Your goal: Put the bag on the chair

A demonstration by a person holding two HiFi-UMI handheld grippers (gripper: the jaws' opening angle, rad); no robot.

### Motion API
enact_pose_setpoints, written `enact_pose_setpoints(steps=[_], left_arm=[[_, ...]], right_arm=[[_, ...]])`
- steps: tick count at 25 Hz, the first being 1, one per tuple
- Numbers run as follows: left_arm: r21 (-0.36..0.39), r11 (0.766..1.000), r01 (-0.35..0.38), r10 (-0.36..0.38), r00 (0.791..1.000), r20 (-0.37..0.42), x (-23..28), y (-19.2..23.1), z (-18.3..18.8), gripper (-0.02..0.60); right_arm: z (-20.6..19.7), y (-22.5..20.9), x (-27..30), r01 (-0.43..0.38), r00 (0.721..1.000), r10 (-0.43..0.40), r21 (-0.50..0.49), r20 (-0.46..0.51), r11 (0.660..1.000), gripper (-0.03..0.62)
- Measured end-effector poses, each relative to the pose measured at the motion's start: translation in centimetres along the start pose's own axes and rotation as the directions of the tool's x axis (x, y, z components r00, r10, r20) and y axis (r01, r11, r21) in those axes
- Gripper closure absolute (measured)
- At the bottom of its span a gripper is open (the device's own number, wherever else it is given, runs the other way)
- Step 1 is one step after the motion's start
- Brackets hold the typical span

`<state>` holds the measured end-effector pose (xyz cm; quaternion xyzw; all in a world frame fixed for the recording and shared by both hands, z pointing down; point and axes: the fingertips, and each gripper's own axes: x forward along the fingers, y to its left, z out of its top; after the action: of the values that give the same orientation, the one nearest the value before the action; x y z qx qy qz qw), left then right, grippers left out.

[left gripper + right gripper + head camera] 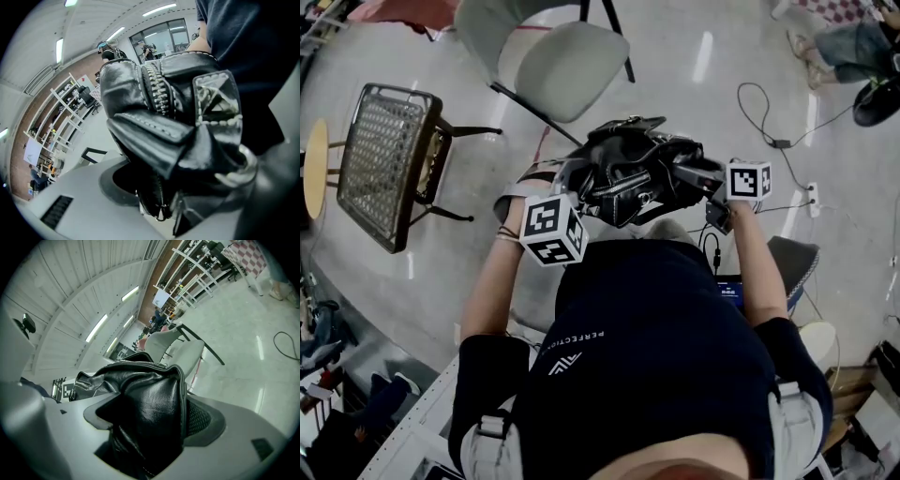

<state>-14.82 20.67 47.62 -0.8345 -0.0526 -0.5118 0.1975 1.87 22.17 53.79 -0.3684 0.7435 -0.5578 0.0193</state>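
closest in, just below the bag [633, 173] in the head view, is the person's dark shirt [656, 356], with a bare forearm reaching toward each end of the bag. the bag is black leather, crumpled, and held up in the air in front of the chest, clear of the floor and of any seat.

the left gripper [187, 187] has the bag's left end. its jaws stand partly apart and press on a thick bunch of leather, with a zip, a stitched flap and a metal ring crowded between them. the right gripper [145, 423] has the bag's right end, its two jaws pinching a smooth fold of leather that fills the gap between them. each gripper's marker cube sits on the near side of the bag.

beyond the bag, on its far side, stands the grey chair [553, 56], its padded seat bare and well apart from the bag. to the left of the bag, at about the same depth, is a woven chair [384, 159] with a dark frame. right of the bag a cable [769, 122] loops across the shiny floor [694, 56] to a power strip [813, 197]. farther off, beyond the bag's right end, a seated person's feet [811, 47] show.
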Motion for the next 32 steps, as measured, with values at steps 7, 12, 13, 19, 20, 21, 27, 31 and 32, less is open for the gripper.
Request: enact_pose_setpoints(steps=[7,12,13,19,20,21,27,31,32], left_arm=[[-0.009,1.0,0.0,0.0,1.0,-0.011,0.2,0.3,-0.3,0.396],[-0.033,0.999,-0.004,0.003,1.0,-0.026,0.3,0.0,-0.3,0.397],[-0.038,0.999,-0.007,0.006,1.0,-0.03,0.3,-0.1,-0.3,0.397],[-0.074,0.997,-0.015,0.011,0.999,-0.052,1.1,0.7,-0.3,0.397],[-0.082,0.996,-0.017,0.013,0.998,-0.056,1.5,1.6,-0.2,0.397],[-0.091,0.996,-0.02,0.015,0.998,-0.06,2.0,2.6,0.0,0.397],[-0.147,0.989,-0.033,0.021,0.997,-0.08,3.7,6.3,0.9,0.399],[-0.172,0.984,-0.051,0.034,0.994,-0.1,4.0,7.2,1.0,0.399],[-0.178,0.983,-0.056,0.038,0.994,-0.106,4.1,7.4,1.0,0.399]], right_arm=[[0.6,0.1,0.4,-0.001,1.0,0.0,-0.028,-0.01,1.0,0.168],[0.6,-0.2,0.7,-0.015,0.999,0.014,-0.034,-0.031,0.999,0.168],[0.6,-0.3,0.7,-0.016,0.999,0.015,-0.038,-0.035,0.999,0.168],[1.6,-1.4,1.4,-0.029,0.998,0.027,-0.02,-0.064,0.999,0.168],[2.6,-1.8,1.5,-0.036,0.997,0.034,-0.024,-0.071,0.999,0.168],[3.8,-2.3,1.6,-0.04,0.996,0.037,-0.032,-0.08,0.999,0.168],[8.4,-4.0,2.2,-0.06,0.99,0.051,-0.068,-0.13,0.996,0.168],[9.8,-4.4,2.6,-0.078,0.986,0.064,-0.086,-0.151,0.993,0.168],[10.2,-4.5,2.8,-0.083,0.985,0.068,-0.091,-0.156,0.992,0.168]])
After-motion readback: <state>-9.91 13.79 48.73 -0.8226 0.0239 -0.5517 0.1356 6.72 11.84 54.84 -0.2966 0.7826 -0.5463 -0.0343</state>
